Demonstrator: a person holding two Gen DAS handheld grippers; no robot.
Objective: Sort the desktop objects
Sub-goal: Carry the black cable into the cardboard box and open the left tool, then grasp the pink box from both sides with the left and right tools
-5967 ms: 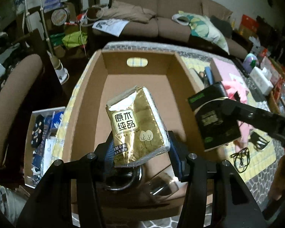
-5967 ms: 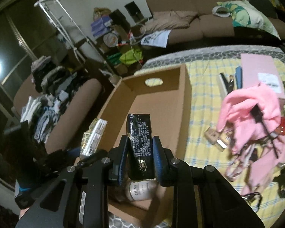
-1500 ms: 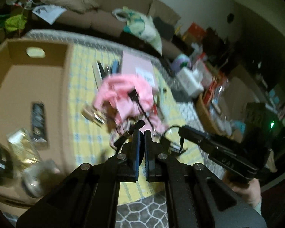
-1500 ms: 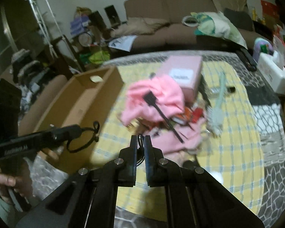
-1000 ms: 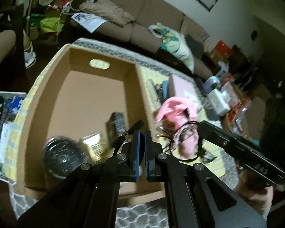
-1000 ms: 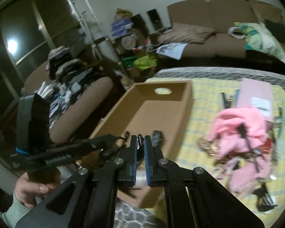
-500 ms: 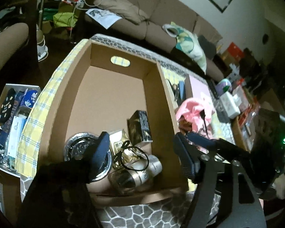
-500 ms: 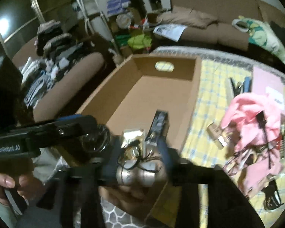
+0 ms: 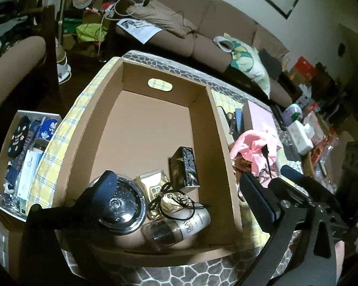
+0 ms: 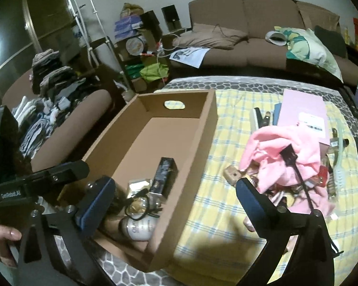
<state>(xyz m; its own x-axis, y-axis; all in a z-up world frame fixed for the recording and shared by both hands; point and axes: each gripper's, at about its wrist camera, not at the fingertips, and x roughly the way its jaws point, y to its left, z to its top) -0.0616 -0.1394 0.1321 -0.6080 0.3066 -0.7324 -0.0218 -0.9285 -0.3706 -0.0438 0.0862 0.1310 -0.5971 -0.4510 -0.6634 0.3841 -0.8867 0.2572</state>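
Observation:
The open cardboard box (image 9: 155, 124) holds a round glass lid (image 9: 121, 207), a gold tissue packet (image 9: 152, 183), a black carton (image 9: 186, 166) and an Olay bottle (image 9: 186, 224). Thin black loops (image 9: 176, 202) lie loose on the packet and bottle. My left gripper (image 9: 181, 195) hangs above them, its jaws opening wide, with nothing pressed between the pads. My right gripper (image 10: 176, 202) hovers over the box's near right corner (image 10: 169, 226), jaws also opening and gripping nothing. The black loops (image 10: 143, 205) rest on the bottle (image 10: 140, 228) below it.
A pink cloth (image 10: 284, 152) with a black brush lies on the yellow checked tablecloth (image 10: 226, 214) right of the box, among small clutter. A pink flat box (image 10: 303, 109) sits behind it. A hand (image 10: 0, 238) holds the left gripper's handle. A tray of items (image 9: 23, 162) stands left of the table.
Both grippers were shut on black loops a second ago and have spread wide. The loops now lie on the bottle and packet in the box.

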